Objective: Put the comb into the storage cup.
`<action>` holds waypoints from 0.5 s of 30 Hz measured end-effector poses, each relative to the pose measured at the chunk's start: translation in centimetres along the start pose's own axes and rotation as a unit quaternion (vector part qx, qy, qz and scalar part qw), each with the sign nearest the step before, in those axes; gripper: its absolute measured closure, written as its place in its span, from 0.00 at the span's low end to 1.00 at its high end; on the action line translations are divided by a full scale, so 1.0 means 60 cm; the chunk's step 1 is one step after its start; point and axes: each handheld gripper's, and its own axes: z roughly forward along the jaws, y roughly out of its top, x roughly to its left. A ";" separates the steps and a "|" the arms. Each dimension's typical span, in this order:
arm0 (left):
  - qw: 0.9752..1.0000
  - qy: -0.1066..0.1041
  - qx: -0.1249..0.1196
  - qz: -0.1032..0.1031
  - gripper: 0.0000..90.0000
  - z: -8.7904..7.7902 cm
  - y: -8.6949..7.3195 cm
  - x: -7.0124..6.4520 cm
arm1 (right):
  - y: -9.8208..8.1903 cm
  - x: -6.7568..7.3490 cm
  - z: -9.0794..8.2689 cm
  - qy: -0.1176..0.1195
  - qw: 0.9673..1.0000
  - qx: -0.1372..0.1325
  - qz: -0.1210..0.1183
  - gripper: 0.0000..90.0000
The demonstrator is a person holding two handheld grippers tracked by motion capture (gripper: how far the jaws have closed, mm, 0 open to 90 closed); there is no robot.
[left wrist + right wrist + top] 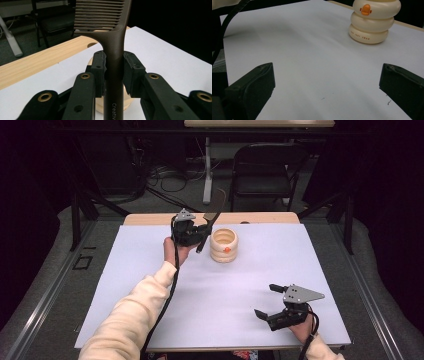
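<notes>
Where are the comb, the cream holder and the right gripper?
comb (113,65), left gripper view, on its handle.
cream holder (372,25), right gripper view, on its middle ring.
right gripper (267,301), high view, between its open fingers.

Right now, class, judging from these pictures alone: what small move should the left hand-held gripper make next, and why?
Probably carry the comb a little rightward over the cream holder and lower it in. The left hand-held gripper is shut on the comb's handle beside the holder's open top; the right hand-held gripper rests open, far off.

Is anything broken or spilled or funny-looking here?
Nothing is broken or spilled. The left gripper holds a brown comb by its handle, teeth up, beside the cream duck pot, which stands upright on the white table. The right gripper is open and holds nothing.
</notes>
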 end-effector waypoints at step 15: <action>1.000 -0.004 0.003 0.009 0.81 0.014 0.010 -0.010 | 0.000 0.000 0.000 0.000 1.000 0.000 0.000 0.00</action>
